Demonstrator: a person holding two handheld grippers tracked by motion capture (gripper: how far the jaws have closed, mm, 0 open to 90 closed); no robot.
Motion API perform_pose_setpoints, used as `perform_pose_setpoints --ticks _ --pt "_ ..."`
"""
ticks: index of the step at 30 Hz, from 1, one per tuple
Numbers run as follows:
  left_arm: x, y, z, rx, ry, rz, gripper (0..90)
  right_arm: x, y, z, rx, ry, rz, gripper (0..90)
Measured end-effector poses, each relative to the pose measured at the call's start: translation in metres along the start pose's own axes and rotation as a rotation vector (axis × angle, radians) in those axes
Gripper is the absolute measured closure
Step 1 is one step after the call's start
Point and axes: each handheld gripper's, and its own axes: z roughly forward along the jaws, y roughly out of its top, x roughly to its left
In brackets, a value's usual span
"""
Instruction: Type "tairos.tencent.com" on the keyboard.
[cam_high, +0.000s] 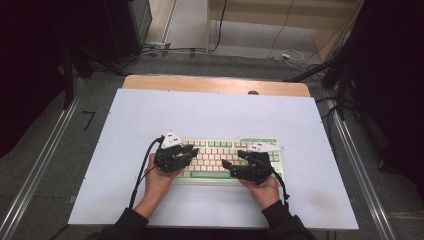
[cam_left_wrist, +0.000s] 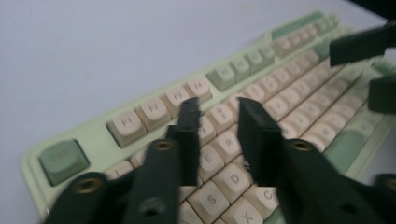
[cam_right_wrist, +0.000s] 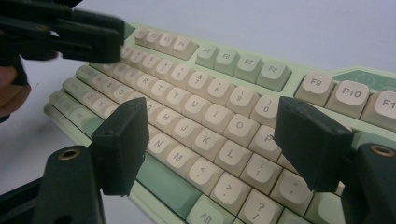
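A pale green keyboard (cam_high: 220, 146) with cream keys lies on the white table (cam_high: 200, 110), toward its near side. My left gripper (cam_high: 194, 151) hovers over the keyboard's left half, above the E, R and D keys (cam_left_wrist: 229, 142). Its jaws stand a narrow gap apart with nothing between them (cam_left_wrist: 218, 121). My right gripper (cam_high: 232, 158) hangs over the right half, jaws wide open above the J, K and L rows (cam_right_wrist: 217, 140). Each gripper shows in the other's view: the right gripper (cam_left_wrist: 369, 70) and the left gripper (cam_right_wrist: 112, 44).
The table's wooden far edge (cam_high: 215, 84) shows beyond the white top. Metal rails (cam_high: 40, 165) run along both sides of the table. Cables (cam_high: 200, 50) lie on the floor behind it.
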Motion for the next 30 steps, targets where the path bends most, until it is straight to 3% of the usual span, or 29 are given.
perform_pose_setpoints --ticks 4,10,22,25,30 --pt "0.008 -0.001 -0.009 -0.048 0.031 -0.043 44.7 0.0 0.0 0.0 -0.002 0.0 -0.001 24.7" --pt "0.017 -0.005 -0.018 -0.077 0.056 -0.089 44.5 0.001 0.0 0.0 -0.002 0.001 -0.003 24.7" --pt "0.02 -0.011 -0.018 -0.067 0.068 -0.085 44.8 0.003 0.001 -0.001 -0.006 0.004 -0.006 26.2" --pt "0.02 -0.011 -0.018 -0.065 0.066 -0.084 44.8 0.006 0.0 0.001 -0.007 0.005 -0.019 37.5" --pt "0.019 -0.011 -0.019 -0.07 0.063 -0.086 46.2 0.013 -0.001 0.005 -0.018 0.017 -0.064 76.9"
